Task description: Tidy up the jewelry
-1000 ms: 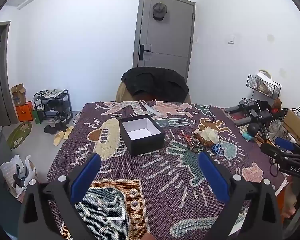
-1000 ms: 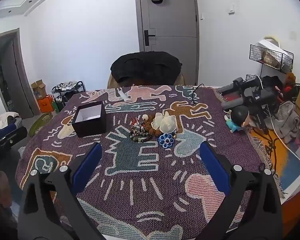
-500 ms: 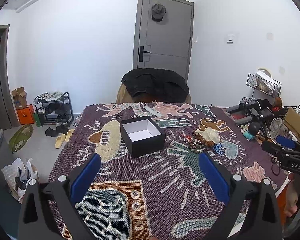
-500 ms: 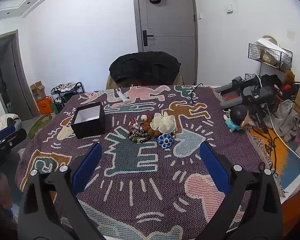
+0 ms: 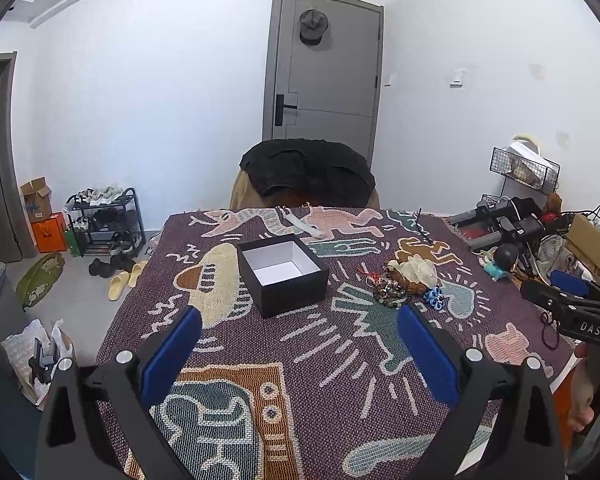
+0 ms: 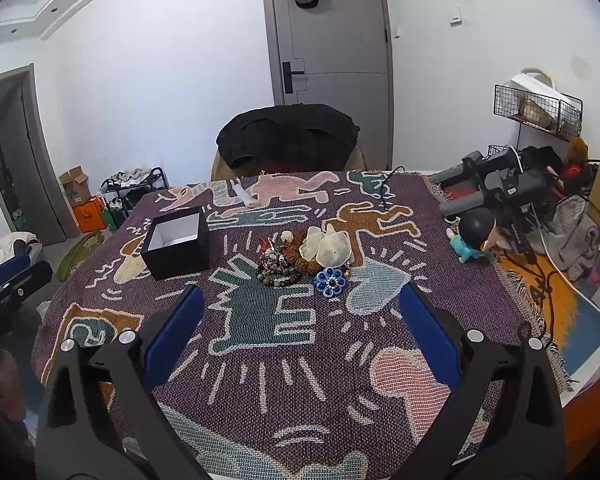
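An open black box with a white inside [image 5: 282, 276] [image 6: 177, 242] stands on the patterned tablecloth. To its right lies a jewelry pile: beaded bracelets [image 5: 389, 292] [image 6: 278, 268], a pale shell-like piece [image 5: 418, 270] [image 6: 329, 245] and a blue flower piece [image 5: 434, 297] [image 6: 330, 279]. My left gripper [image 5: 299, 334] is open and empty, near the table's front, short of the box. My right gripper [image 6: 300, 312] is open and empty, short of the pile. The right gripper also shows at the right edge of the left wrist view [image 5: 572, 300].
A chair with a black jacket [image 5: 306, 172] [image 6: 286, 136] stands behind the table. A white strip [image 5: 304, 226] lies at the far edge. A small figurine [image 6: 474, 236], black equipment [image 6: 500, 184] and cables sit to the right. A shoe rack [image 5: 106, 216] stands at left.
Both grippers stayed open. The views shifted only slightly; the left one rose a little. Nothing on the table moved.
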`<state>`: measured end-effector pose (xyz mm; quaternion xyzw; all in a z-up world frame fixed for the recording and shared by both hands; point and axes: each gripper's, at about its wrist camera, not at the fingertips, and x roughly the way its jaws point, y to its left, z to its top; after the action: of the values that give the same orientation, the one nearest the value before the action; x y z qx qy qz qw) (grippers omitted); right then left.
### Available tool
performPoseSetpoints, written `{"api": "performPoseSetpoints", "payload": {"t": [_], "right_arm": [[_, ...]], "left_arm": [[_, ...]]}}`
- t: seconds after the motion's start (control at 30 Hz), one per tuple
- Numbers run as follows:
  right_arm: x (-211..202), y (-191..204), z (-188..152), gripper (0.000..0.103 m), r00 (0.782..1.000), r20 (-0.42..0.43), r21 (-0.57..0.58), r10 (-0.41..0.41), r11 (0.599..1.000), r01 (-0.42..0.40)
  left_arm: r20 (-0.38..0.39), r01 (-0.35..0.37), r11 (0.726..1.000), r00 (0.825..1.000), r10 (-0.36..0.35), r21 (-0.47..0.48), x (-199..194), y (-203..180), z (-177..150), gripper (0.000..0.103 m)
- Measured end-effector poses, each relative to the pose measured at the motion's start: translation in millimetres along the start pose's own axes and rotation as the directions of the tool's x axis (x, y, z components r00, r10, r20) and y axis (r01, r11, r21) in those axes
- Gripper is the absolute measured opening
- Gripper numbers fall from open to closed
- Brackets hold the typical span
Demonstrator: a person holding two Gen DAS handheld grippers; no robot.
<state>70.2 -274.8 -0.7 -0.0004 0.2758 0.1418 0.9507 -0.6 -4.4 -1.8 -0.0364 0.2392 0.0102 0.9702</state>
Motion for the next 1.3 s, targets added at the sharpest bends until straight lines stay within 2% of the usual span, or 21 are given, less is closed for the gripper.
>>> {"api": "performPoseSetpoints", "payload": {"t": [0.5, 1.3], "right_arm": [[0.8, 0.2, 0.5, 0.097, 1.000, -0.002, 0.002, 0.005, 1.000, -0.005], [0.0, -0.5, -0.2, 0.097, 1.000, 0.011, 0.001, -0.007, 1.000, 0.007]], "left_arm": [[0.033, 0.010, 1.000, 0.999, -0.010, 0.003, -6.2, -3.3, 2.3, 0.095], [0.017, 0.013, 1.000, 1.000, -0.013, -0.004, -2.7, -1.1, -0.7, 0.095]]}}
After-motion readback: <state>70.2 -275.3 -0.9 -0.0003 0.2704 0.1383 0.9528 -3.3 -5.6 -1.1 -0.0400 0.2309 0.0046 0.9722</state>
